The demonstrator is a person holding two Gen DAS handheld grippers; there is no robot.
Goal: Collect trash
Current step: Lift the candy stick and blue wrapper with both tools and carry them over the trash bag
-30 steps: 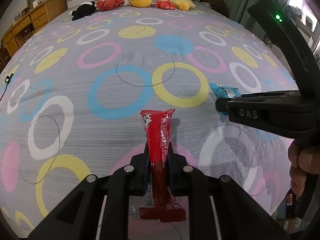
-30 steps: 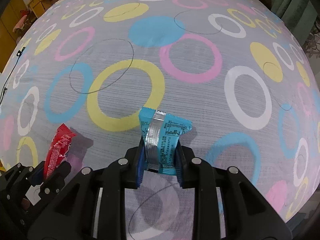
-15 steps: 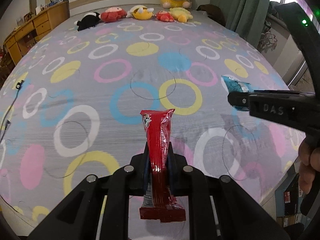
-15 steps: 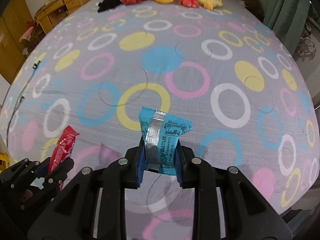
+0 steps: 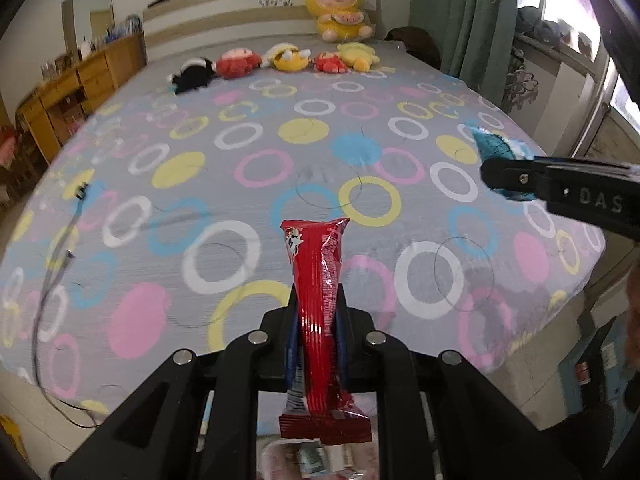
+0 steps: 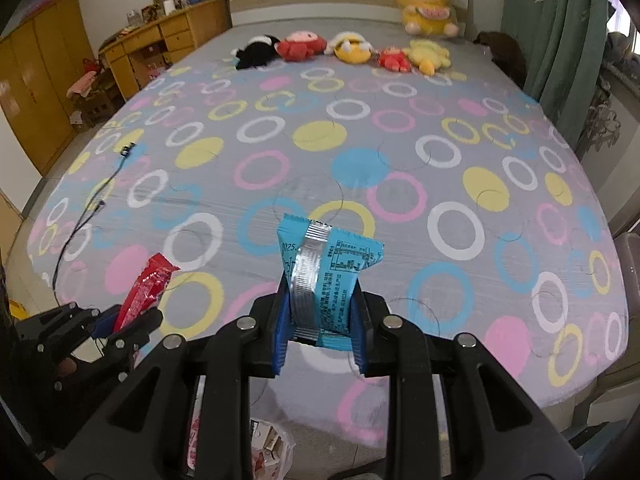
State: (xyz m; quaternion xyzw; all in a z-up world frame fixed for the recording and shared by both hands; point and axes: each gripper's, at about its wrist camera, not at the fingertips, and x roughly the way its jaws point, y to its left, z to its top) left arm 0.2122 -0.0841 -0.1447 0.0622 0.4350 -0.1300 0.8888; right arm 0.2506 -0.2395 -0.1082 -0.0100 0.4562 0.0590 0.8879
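Note:
My left gripper (image 5: 317,312) is shut on a long red snack wrapper (image 5: 318,280), held upright in the air off the near edge of the bed. My right gripper (image 6: 320,304) is shut on a blue snack wrapper (image 6: 332,276) with a silver seam, also held upright. In the left wrist view the right gripper (image 5: 504,184) reaches in from the right with the blue wrapper (image 5: 496,146) at its tip. In the right wrist view the left gripper (image 6: 128,320) sits low left with the red wrapper (image 6: 148,284). Below both grippers lies a bag with paper trash (image 6: 268,448).
The bed (image 6: 360,148) has a grey sheet with coloured rings. Several plush toys (image 6: 344,48) line the headboard. A black cable (image 6: 92,200) trails over the bed's left side. Wooden drawers (image 6: 160,44) stand left, green curtains (image 6: 560,32) right.
Both grippers have lifted and pulled back from the bed with their wrappers, so the whole bed and room now show. The trash bag has come into view below.

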